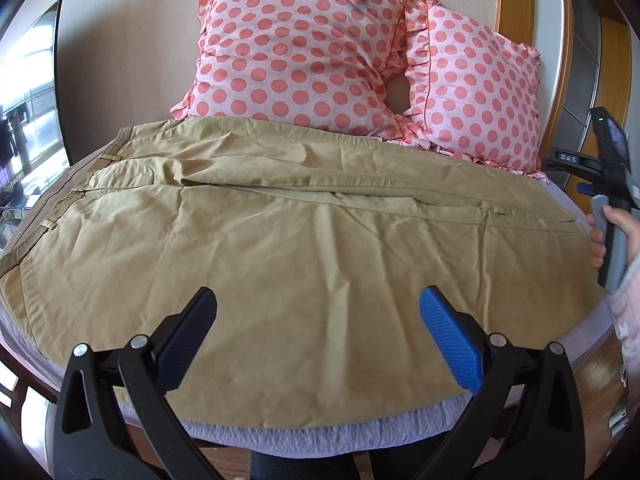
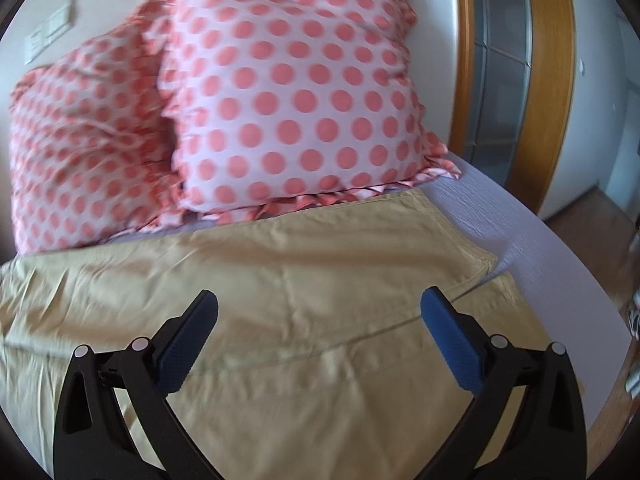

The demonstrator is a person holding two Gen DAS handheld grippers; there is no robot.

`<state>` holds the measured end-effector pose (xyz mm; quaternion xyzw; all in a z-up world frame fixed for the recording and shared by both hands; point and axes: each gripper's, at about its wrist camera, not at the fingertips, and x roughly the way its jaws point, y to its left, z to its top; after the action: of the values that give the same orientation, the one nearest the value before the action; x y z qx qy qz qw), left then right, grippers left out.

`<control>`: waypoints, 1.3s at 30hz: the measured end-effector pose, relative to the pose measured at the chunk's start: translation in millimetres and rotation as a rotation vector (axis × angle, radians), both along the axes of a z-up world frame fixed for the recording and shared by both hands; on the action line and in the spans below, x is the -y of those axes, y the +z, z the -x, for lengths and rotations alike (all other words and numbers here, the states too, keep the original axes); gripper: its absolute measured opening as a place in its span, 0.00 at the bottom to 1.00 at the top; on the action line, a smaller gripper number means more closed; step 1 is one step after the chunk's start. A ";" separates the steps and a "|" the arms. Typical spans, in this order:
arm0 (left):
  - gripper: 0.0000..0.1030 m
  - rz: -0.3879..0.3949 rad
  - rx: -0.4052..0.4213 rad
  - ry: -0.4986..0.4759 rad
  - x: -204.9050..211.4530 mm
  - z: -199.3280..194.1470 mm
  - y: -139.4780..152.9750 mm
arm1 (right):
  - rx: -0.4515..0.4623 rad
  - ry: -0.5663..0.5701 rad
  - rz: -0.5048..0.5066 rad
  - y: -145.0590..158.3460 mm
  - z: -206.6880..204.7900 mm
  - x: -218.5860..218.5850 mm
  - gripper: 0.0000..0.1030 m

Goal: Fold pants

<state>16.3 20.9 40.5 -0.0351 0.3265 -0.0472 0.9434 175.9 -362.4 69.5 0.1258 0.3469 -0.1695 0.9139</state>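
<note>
Khaki pants (image 1: 300, 240) lie flat across the bed, waistband (image 1: 80, 168) at the left, legs running right. In the right wrist view the leg ends (image 2: 460, 248) lie one over the other near the bed's right side. My left gripper (image 1: 318, 304) is open and empty above the near leg. My right gripper (image 2: 320, 304) is open and empty above the leg ends. The right gripper's body (image 1: 612, 184), held by a hand, shows at the right edge of the left wrist view.
Two pink polka-dot pillows (image 1: 304, 52) (image 2: 296, 96) lean on the wall behind the pants. The lavender sheet (image 2: 560, 264) shows at the right. The bed's front edge (image 1: 320, 436) is near. A wooden door frame (image 2: 556, 80) stands at the right.
</note>
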 end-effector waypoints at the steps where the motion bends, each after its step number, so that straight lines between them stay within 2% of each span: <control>1: 0.98 0.019 0.003 -0.007 -2.5 -4.1 2.6 | -0.035 -0.053 -0.042 -5.4 -22.4 17.3 0.87; 2: 0.98 0.029 0.006 -0.009 -4.8 -7.8 5.0 | -0.070 -0.096 -0.076 -11.6 -41.3 31.7 0.77; 3: 0.98 0.033 0.008 -0.005 -6.9 -12.0 7.2 | -0.107 -0.133 -0.122 -19.8 -61.8 45.8 0.74; 5: 0.98 0.042 0.013 0.008 -13.4 -21.2 11.2 | -0.168 -0.192 -0.186 -35.6 -95.0 66.4 0.72; 8: 0.98 0.051 0.022 0.017 -20.4 -32.3 14.6 | -0.218 -0.283 -0.204 -51.4 -133.2 85.7 0.71; 10: 0.98 0.041 0.031 0.017 -21.4 -40.0 15.6 | -0.249 -0.325 -0.205 -59.9 -151.6 93.0 0.71; 14: 0.98 0.039 0.026 -0.001 -18.7 -54.7 13.8 | -0.283 -0.349 -0.078 -66.4 -172.2 88.3 0.70; 16: 0.98 0.054 0.013 -0.012 -18.3 -60.9 10.5 | -0.229 -0.334 -0.048 -67.3 -165.2 87.0 0.58; 18: 0.98 0.070 -0.003 -0.021 -18.7 -65.3 6.1 | -0.169 -0.305 -0.066 -68.5 -154.4 90.0 0.24; 19: 0.98 0.077 -0.012 -0.023 -19.2 -66.9 3.7 | -0.149 -0.305 -0.088 -69.4 -147.6 94.7 0.11; 21: 0.98 0.091 -0.023 -0.025 -21.0 -67.0 0.0 | -0.077 -0.290 -0.212 -69.5 -126.1 106.8 0.04; 24: 0.98 0.158 0.000 -0.059 -28.0 -59.3 0.2 | 0.055 -0.243 -0.344 -59.6 -75.6 118.2 0.03; 26: 0.98 0.216 0.037 -0.084 -34.1 -52.2 3.1 | 0.138 -0.197 -0.417 -51.9 -28.4 117.8 0.03; 28: 0.98 0.241 0.058 -0.095 -37.3 -47.9 6.4 | 0.203 -0.163 -0.484 -46.2 27.7 107.2 0.03; 30: 0.98 0.226 0.062 -0.090 -36.8 -47.1 8.9 | 0.221 -0.150 -0.520 -48.5 81.3 94.9 0.03; 32: 0.98 0.207 0.068 -0.089 -36.0 -47.9 12.0 | 0.203 -0.162 -0.554 -54.7 108.1 91.7 0.03; 34: 0.98 0.192 0.077 -0.089 -36.0 -50.4 16.1 | 0.189 -0.175 -0.589 -57.4 130.2 88.1 0.03; 36: 0.98 0.178 0.083 -0.075 -38.9 -55.5 21.1 | 0.177 -0.190 -0.597 -59.5 131.9 89.7 0.04; 37: 0.98 0.169 0.087 -0.067 -41.2 -58.1 24.0 | 0.173 -0.205 -0.602 -60.2 134.1 90.9 0.08; 38: 0.98 0.159 0.093 -0.057 -44.5 -60.7 26.8 | 0.161 -0.225 -0.609 -62.1 129.0 94.8 0.18; 39: 0.98 0.147 0.095 -0.042 -48.8 -63.7 29.6 | 0.153 -0.236 -0.621 -63.7 132.9 94.7 0.35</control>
<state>80.0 69.7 70.1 -0.0952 0.2778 -0.0922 0.9515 43.0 -457.1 5.8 0.4497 0.2953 -0.1506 0.8294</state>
